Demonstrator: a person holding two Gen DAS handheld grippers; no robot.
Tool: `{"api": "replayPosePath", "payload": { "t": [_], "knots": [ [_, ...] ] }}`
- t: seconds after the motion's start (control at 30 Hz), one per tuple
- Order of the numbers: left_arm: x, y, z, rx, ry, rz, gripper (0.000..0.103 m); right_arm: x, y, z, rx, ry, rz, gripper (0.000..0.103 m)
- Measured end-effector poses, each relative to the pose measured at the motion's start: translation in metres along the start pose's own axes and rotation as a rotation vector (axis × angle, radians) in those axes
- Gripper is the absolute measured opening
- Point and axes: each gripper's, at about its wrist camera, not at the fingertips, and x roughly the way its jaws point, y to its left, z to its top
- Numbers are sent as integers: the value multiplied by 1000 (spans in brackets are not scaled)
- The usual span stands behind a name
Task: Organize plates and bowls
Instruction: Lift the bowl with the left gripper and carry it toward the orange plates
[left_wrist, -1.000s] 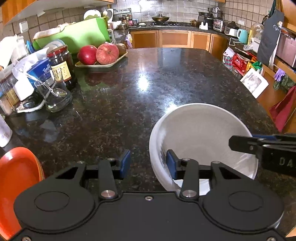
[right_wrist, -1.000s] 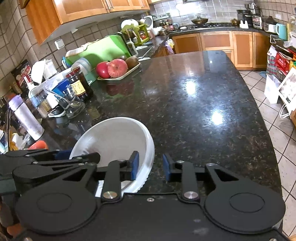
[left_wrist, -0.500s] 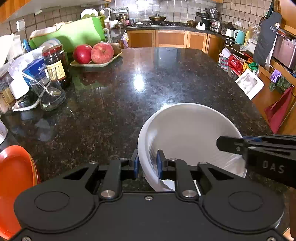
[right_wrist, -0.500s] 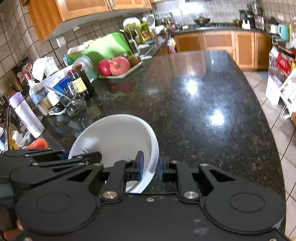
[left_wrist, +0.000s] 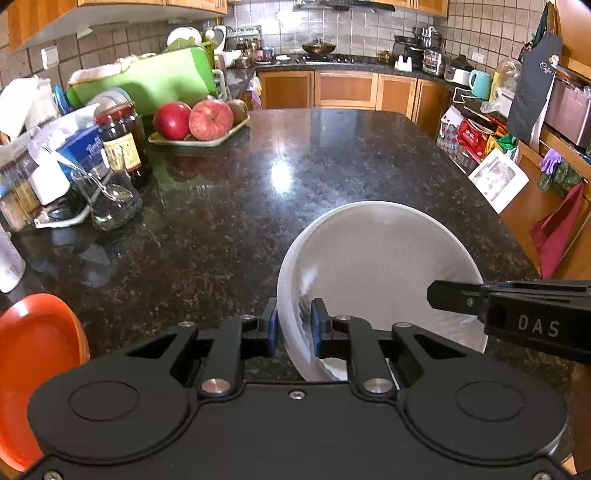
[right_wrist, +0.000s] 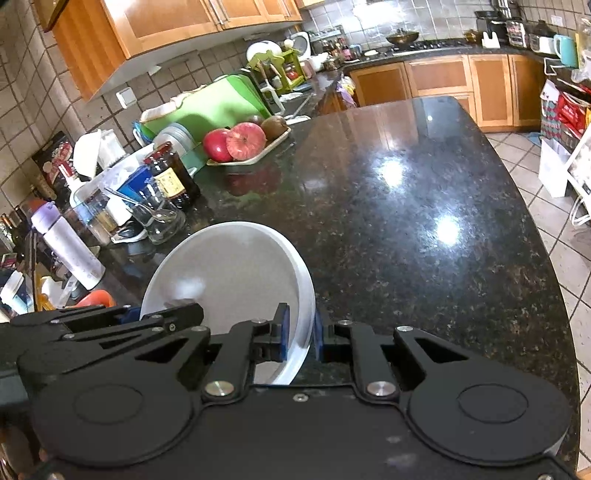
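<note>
A large white bowl (left_wrist: 380, 266) is held over the dark granite counter (left_wrist: 258, 206). My left gripper (left_wrist: 294, 325) is shut on its left rim, one blue pad each side. My right gripper (right_wrist: 300, 330) is shut on the opposite rim of the same bowl (right_wrist: 229, 273). The bowl is lifted and tilted. The right gripper's black body shows at the right of the left wrist view (left_wrist: 517, 314). An orange plate (left_wrist: 33, 362) lies at the near left counter edge.
Along the left wall stand a glass with a spoon (left_wrist: 110, 199), a dark jar (left_wrist: 123, 144), a tray of apples (left_wrist: 199, 125), a green cutting board (left_wrist: 166, 81) and a white bottle (right_wrist: 70, 247). The counter's right edge drops to a tiled floor (right_wrist: 561, 236).
Both grippers went from open beside the bowl's rim to shut on it. The bowl has since risen and tilted off the counter.
</note>
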Motion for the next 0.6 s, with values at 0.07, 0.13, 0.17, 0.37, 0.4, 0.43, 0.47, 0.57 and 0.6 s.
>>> {"api": "replayPosePath", "payload": {
  "t": [0.07,0.13,0.17,0.37,0.4,0.43,0.47,0.57,0.6],
  "knots": [
    [-4,1,1,-3,-6,9,22,-2,4,1,-10,-7,13,15],
    [-8,4,0,-8,-10,22,22,-3,9,2,-18,-13,28,15],
    [-11,6,0,-13,-11,29,23,-4,13,2,-23,-16,36,15],
    [-30,30,-7,-37,-29,78,23,-2,46,-1,-66,-22,88,15],
    [-33,35,-8,-42,-31,87,23,-1,53,-2,-74,-22,96,15],
    [-37,42,-10,-51,-34,98,23,0,63,-4,-85,-24,106,15],
    [-41,48,-12,-57,-38,106,23,1,72,-5,-94,-26,115,15],
    [-53,73,-18,-82,-40,131,23,5,103,-10,-121,-28,139,15],
    [-57,82,-21,-89,-38,137,24,8,114,-12,-128,-28,146,15]
  ]
}}
